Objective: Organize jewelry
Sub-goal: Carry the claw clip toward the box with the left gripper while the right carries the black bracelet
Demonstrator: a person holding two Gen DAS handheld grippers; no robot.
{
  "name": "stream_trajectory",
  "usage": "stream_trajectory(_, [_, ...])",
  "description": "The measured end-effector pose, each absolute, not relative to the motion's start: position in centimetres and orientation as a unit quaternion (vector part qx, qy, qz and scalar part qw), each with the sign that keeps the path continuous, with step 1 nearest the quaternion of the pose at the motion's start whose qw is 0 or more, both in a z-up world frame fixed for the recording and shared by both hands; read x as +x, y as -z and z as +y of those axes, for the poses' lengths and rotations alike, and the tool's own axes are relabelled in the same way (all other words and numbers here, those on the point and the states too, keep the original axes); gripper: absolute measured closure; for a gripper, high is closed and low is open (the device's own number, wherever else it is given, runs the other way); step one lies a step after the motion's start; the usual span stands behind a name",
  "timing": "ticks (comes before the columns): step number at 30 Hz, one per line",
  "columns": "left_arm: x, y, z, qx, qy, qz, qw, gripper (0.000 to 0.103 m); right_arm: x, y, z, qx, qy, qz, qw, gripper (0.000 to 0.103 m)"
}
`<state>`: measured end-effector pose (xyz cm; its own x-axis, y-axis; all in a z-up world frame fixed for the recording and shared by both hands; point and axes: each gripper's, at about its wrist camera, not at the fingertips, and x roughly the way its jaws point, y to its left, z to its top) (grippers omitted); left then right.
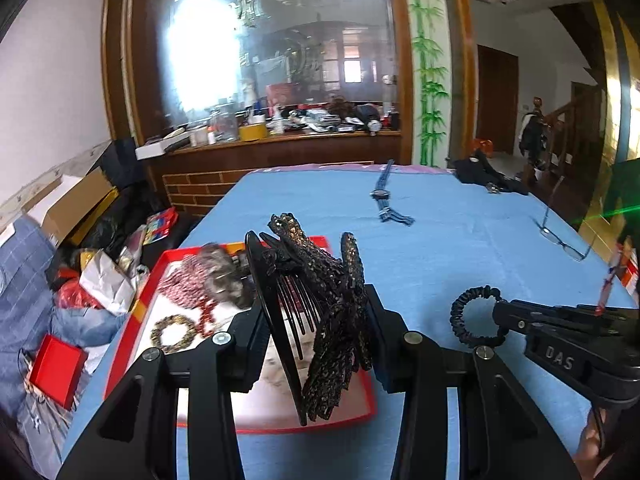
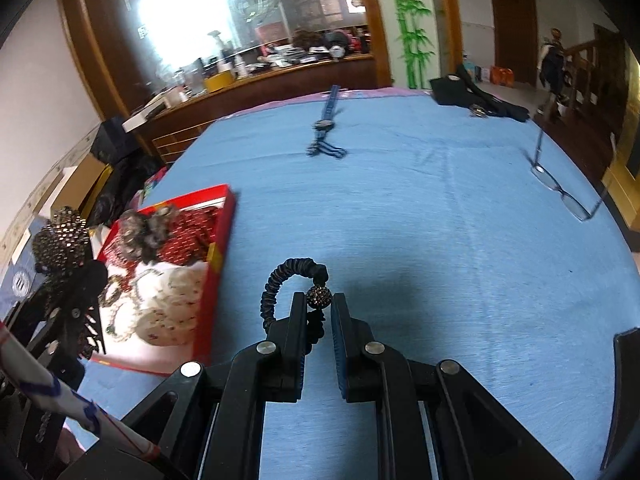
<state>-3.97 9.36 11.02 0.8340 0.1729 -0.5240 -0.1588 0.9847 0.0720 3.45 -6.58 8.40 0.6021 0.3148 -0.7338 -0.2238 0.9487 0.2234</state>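
Between the left gripper's (image 1: 316, 336) jaws: a black sequined hair comb (image 1: 320, 312), clamped on both sides, tilted, teeth pointing down, raised above the red tray (image 1: 120, 356). Below and ahead-left of those jaws, inside the tray: a red-and-white beaded piece (image 1: 188, 284), a grey furry hair tie (image 1: 224, 276), a gold-brown bracelet (image 1: 174, 333). Off to the right of the left jaws, just beside them: the right gripper (image 2: 318, 312), clenched on a black ruffled hair tie (image 2: 280, 288), its sparkly bead (image 2: 319, 297) sitting right between the two tips, the loop arching up and left of them, above the blue tablecloth (image 2: 440, 240). Left of the right jaws: the same tray, its red wall near the tips. Well ahead of both pairs of jaws, lying flat on the cloth: a blue-strapped watch (image 1: 383, 194) with a small dark clasp piece just before it. Far ahead-right: spectacles (image 2: 568, 196), arms unfolded, and black pouches (image 2: 472, 94) at the table's far edge. Beyond the table: a cluttered wooden counter (image 1: 280, 140) under a large mirror.
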Motion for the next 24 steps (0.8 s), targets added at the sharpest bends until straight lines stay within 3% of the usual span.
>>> stream_trajectory(24, [-7.1,-6.8,26.8,-0.073,-0.198,0.324,0.922,0.061,0.6,-7.8,5.9,-0.004,-0.278,0.435,0.857,0.089])
